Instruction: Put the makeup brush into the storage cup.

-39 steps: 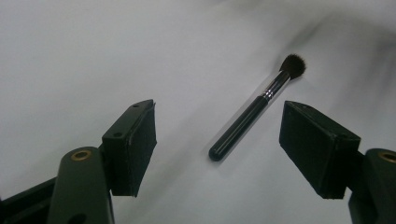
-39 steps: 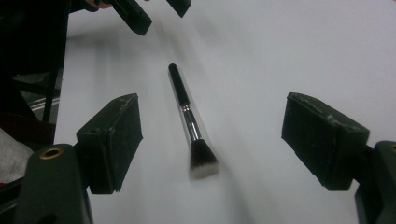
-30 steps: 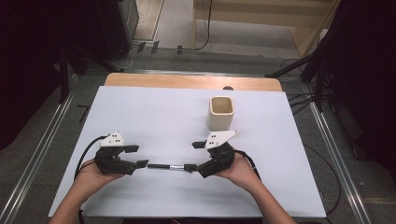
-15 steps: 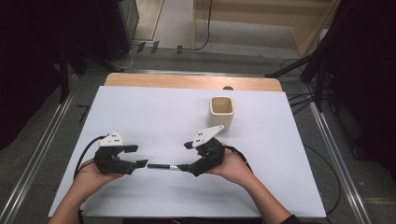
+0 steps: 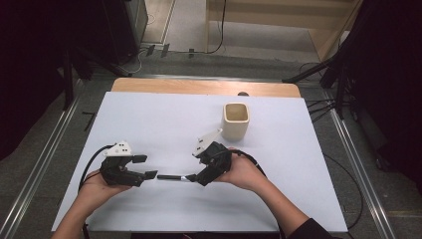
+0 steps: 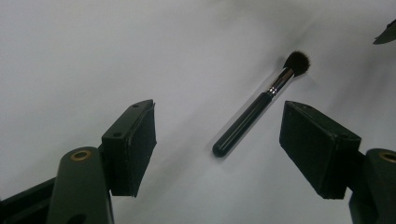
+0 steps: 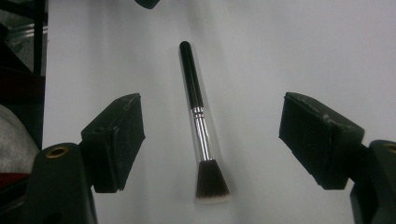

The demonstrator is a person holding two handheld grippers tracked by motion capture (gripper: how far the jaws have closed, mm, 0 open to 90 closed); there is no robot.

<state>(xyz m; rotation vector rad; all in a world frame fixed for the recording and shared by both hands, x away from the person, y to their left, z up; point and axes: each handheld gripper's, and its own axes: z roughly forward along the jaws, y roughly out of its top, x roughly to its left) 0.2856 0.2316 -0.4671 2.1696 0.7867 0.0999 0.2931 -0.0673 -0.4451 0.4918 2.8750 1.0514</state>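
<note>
— Lying flat on the bench [image 5: 149, 119] between both grippers: one brush [image 5: 171, 177]. Jaws?
— Left gripper [image 5: 149, 175] and right gripper [image 5: 191, 178] both released, holding nothing. Advise closing squarely across the handle, clear of bristles.

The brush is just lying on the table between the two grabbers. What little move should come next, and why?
Probably lower the right gripper and shut it on the brush. Both grippers are open, and the brush lies flat on the table, held by neither; its metal neck sits midway between the right jaws, while the left gripper faces only the handle tip.
</note>
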